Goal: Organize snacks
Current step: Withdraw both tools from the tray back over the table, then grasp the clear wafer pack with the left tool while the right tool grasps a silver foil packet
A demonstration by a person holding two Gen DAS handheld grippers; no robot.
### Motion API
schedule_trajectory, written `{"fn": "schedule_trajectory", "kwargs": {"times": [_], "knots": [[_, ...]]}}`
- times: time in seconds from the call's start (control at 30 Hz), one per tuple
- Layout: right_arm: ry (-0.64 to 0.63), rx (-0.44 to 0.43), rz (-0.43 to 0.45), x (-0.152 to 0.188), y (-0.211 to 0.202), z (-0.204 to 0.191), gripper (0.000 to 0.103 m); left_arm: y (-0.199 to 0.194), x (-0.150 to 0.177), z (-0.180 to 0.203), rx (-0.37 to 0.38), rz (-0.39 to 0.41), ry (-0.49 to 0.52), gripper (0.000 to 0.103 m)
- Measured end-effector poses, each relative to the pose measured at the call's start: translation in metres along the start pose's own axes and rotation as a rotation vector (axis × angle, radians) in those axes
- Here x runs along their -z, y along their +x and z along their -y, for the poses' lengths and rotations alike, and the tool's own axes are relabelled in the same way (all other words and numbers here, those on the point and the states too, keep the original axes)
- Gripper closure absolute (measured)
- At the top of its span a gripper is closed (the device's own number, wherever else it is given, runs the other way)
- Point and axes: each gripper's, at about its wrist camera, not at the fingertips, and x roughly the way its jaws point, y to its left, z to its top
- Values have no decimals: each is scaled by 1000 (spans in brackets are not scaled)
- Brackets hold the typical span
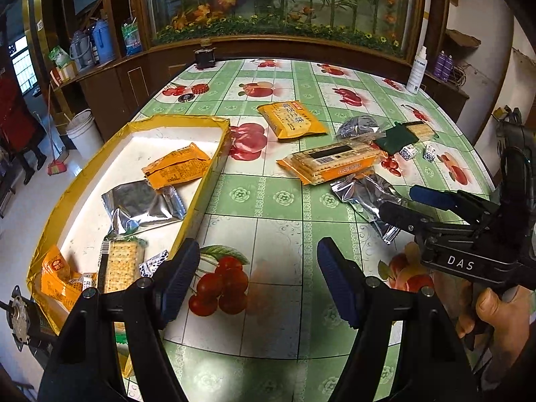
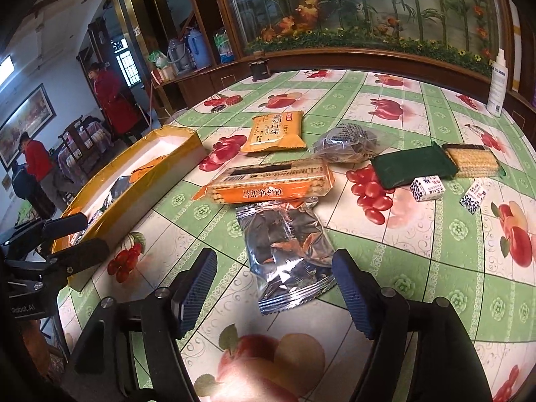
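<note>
Table (image 1: 278,201): green-checked cloth with a fruit print.

Left gripper (image 1: 258,278): jaws wide, nothing between them, over bare cloth at a cherry print, just right of the tray's near corner. Seen also from the right wrist view, low at the left edge beside the tray wall.

Right gripper (image 2: 274,288): jaws wide, straddling the near end of the silver foil packet (image 2: 284,251); pads not pressing on it, packet flat on the table. From the left wrist view, seen side-on at the right edge, gripped by a hand (image 1: 495,321), fingertips over the same packet.

Yellow-rimmed tray (image 1: 204,181), left of table. Contents, shown fully only in the left wrist view:
- orange snack packet (image 1: 176,167), far end
- silver foil pouch (image 1: 144,207), middle
- cracker pack (image 1: 122,264), near end
- small orange bag (image 1: 57,278), near corner
- small patterned sweet (image 1: 152,264), beside the crackers
From the right wrist view, tray wall only, with slivers of orange and foil above it.

Loose on the table, clearer in the right wrist view:
- long orange cracker sleeve (image 2: 268,181), just beyond the foil packet
- flat orange packet (image 2: 276,130), farther back
- clear bag of dark pieces (image 2: 348,144)
- green-wrapped cracker pack (image 2: 435,164), wrapper half pulled back
- two small blue-and-white sweets (image 2: 427,187), apart from each other, near the green pack
- white bottle (image 2: 497,83), far right edge

Right wrist view only: two people in red (image 2: 112,100), in the room beyond the table's left side.
</note>
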Motion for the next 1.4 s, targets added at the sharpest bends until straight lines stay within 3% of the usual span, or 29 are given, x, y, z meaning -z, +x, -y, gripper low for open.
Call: {"fn": "schedule_trajectory", "kwargs": {"times": [0.57,0.7,0.87,1.07,1.2,1.3,1.4], "knots": [[-80,-13,-73,-19,38,-3,24,29,-30,6,29,-46,98,31],[-116,16,-100,-17,50,-5,41,37,-37,19,55,-66,165,31],[-71,11,-87,-12,35,10,42,49,-49,42,82,-68,273,31],[53,-9,-32,1,-2,45,42,81,-64,74,154,-143,403,31],[112,-13,9,5,-24,62,42,105,-71,90,152,-182,449,31],[139,-8,28,8,-34,71,42,120,-77,99,99,-184,478,30],[159,-7,38,11,-39,76,42,127,-81,107,93,-182,492,24]]}}
